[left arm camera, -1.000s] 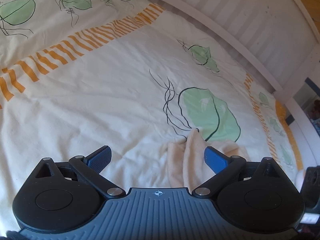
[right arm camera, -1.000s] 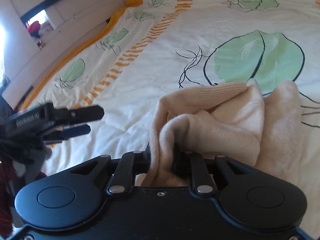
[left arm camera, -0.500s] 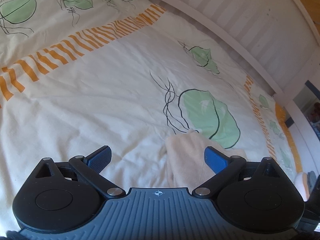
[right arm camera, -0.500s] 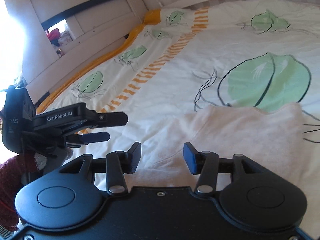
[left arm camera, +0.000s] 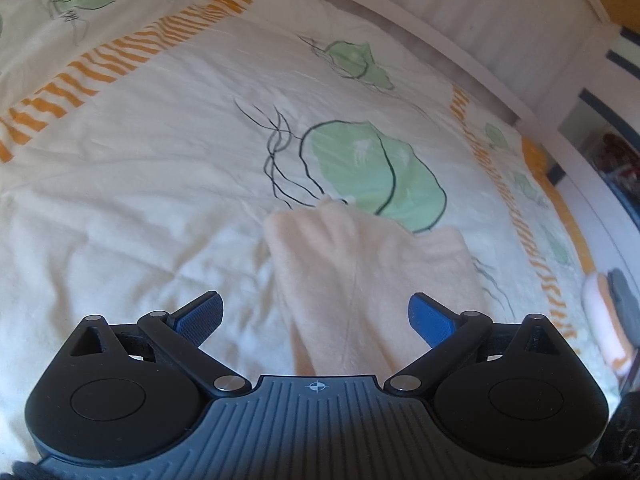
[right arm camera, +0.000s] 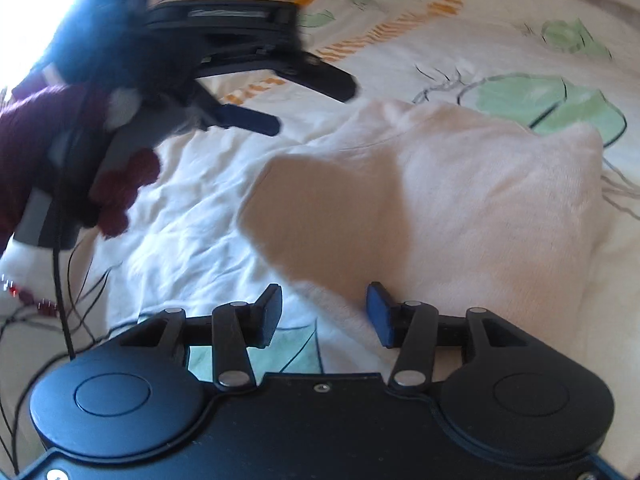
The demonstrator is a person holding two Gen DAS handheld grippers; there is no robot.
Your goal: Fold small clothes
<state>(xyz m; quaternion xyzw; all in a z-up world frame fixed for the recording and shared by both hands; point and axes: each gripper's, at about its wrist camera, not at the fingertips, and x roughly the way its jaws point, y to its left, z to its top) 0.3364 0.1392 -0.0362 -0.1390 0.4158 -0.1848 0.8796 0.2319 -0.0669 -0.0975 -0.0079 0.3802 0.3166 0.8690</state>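
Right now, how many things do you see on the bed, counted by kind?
Peach garment: 1, lying flat on the bedspread
Grippers: 2, the left gripper and the right gripper, both open, holding nothing
Green leaf prints on the bedspread: several, some too blurred to count
Total: 3 things, not counting the prints

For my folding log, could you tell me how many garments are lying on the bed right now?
1: a cream knit garment lies on the leaf-print bedspread, ahead of the open left gripper and right gripper. Others may lie out of frame.
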